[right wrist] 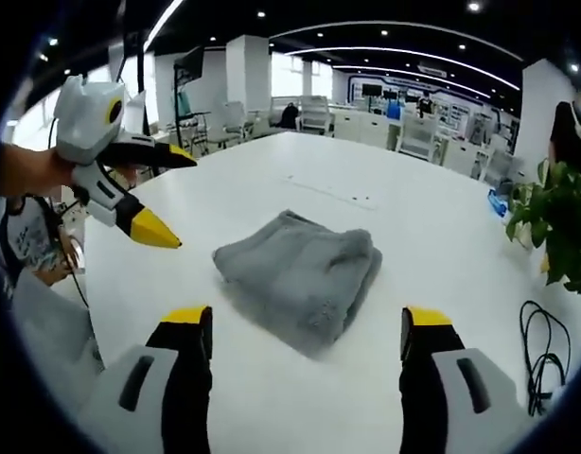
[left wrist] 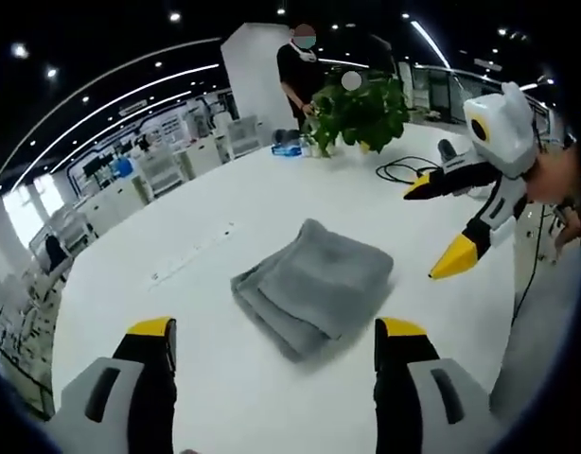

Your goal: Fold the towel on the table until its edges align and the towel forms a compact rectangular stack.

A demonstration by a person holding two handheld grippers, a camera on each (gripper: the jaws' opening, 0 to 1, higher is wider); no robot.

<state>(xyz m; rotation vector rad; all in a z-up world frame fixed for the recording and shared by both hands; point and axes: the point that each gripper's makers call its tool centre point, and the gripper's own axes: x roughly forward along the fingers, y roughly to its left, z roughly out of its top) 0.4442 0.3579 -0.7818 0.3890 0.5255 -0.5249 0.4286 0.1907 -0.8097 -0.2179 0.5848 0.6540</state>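
Towel (left wrist: 314, 282) lies folded into a thick grey stack on the white table (left wrist: 224, 397), near the middle of both views, its layered edges roughly lined up along the near side. In the left gripper view it sits just beyond the left gripper (left wrist: 276, 345), between the two yellow-tipped jaws and a little above them; those jaws stand wide apart, hold nothing and touch nothing. In the right gripper view the towel (right wrist: 300, 270) rests the same way ahead of the right gripper (right wrist: 307, 331), whose jaws are also spread wide and empty, clear of the cloth.

Nothing stands between either gripper and the towel. In the left gripper view the right gripper (left wrist: 442, 222) comes in at about 3 o'clock, held in a hand (left wrist: 551, 175), jaws parted, tips in the air to the right of the towel. In the right gripper view the left gripper (right wrist: 172, 199) hangs at about 10 o'clock, gripped by a hand (right wrist: 30, 170), jaws parted, off to the left of the towel.

Farther along the table, a black cable (left wrist: 409, 170) lies looped at about 2 o'clock in the left gripper view, and a leafy green plant (left wrist: 361, 109) stands at the far end near 12 o'clock. A person (left wrist: 300, 71) in dark clothes stands behind the plant. Beyond are rows of office desks (right wrist: 404, 132) under ceiling lights.
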